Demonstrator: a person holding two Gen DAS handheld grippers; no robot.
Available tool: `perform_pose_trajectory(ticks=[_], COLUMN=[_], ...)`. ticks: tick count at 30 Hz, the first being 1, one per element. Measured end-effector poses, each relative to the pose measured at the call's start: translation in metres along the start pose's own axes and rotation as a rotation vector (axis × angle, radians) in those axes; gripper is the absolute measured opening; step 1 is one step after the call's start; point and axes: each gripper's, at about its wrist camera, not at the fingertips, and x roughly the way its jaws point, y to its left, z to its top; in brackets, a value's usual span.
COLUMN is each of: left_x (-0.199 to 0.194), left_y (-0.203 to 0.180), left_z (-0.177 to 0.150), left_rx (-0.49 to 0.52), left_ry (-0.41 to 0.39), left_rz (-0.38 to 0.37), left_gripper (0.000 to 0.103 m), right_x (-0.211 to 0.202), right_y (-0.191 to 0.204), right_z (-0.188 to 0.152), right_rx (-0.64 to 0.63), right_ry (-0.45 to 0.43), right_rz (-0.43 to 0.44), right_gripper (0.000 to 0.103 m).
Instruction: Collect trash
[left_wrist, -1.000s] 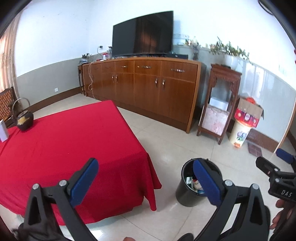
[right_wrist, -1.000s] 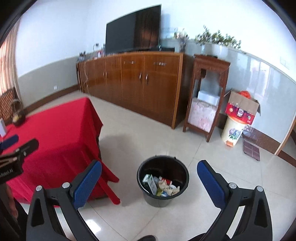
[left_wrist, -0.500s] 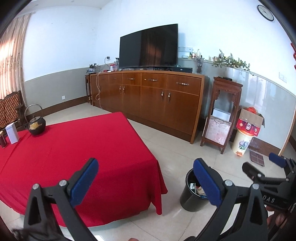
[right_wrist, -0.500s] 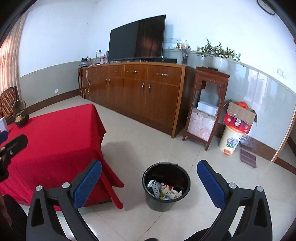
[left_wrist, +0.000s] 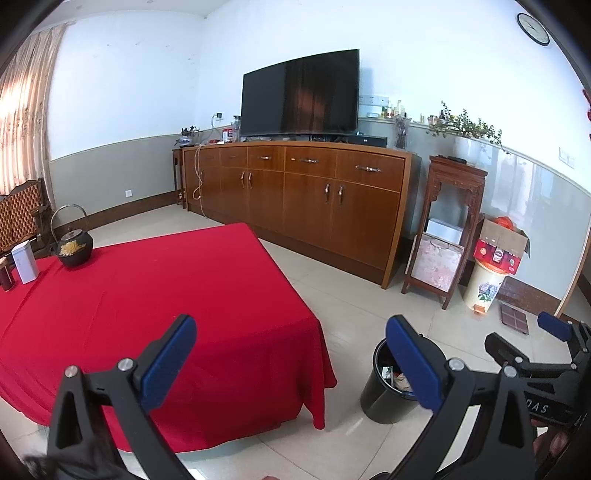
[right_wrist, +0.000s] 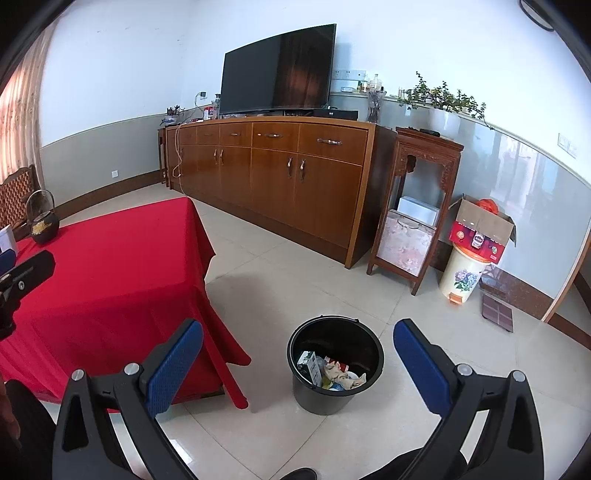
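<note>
A black bin (right_wrist: 334, 363) stands on the tiled floor beside the red-clothed table (right_wrist: 103, 266), with cartons and crumpled wrappers (right_wrist: 328, 371) inside. My right gripper (right_wrist: 295, 363) hangs above and in front of the bin, open and empty. In the left wrist view the bin (left_wrist: 388, 387) is partly hidden behind my own right finger. My left gripper (left_wrist: 290, 362) is open and empty over the table's (left_wrist: 166, 295) near corner. The right gripper (left_wrist: 532, 354) shows at the far right of that view.
A black kettle (left_wrist: 74, 249), a white box (left_wrist: 24, 264) and a dark jar (left_wrist: 5, 275) stand at the table's far left. A long wooden sideboard (left_wrist: 295, 199) with a TV, a carved stand (left_wrist: 447, 229), a floral pedal bin (left_wrist: 484, 288) and a cardboard box (left_wrist: 500, 245) line the wall.
Both grippers have risen and tilted up, so more of the wall and the table shows. The bin sits lower in both views. Both stay open.
</note>
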Motion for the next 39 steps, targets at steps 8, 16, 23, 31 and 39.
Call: perform_pose_trajectory(ticks=[8, 16, 23, 31, 39], left_x=[-0.0009, -0.0003, -0.0018, -0.0023, -0.0021], left_y=[-0.0015, -0.0048, -0.0064, -0.0079, -0.0101], left_z=[-0.0011, -0.0020, -0.0018, -0.0011, -0.0006], left_rx=[0.005, 0.009, 0.012, 0.014, 0.017], left_ry=[0.003, 0.006, 0.005, 0.008, 0.010], left_rz=[-0.006, -0.013, -0.015, -0.019, -0.020], left_gripper=[0.103, 0.103, 0.103, 0.103, 0.103], right_x=[-0.0007, 0.0005, 0.0038, 0.0032, 0.0033], right_y=[-0.0038, -0.0030, -0.0028, -0.0016, -0.0030], right_z=[0.0005, -0.0005, -0.0020, -0.0029, -0.0027], right_rx=[0.005, 0.002, 0.004, 0.002, 0.002], right_ry=[0.000, 0.004, 0.013, 0.014, 0.012], right_rz=[-0.002, 0.001, -0.002, -0.002, -0.005], right_gripper=[0.103, 0.103, 0.103, 0.103, 0.103])
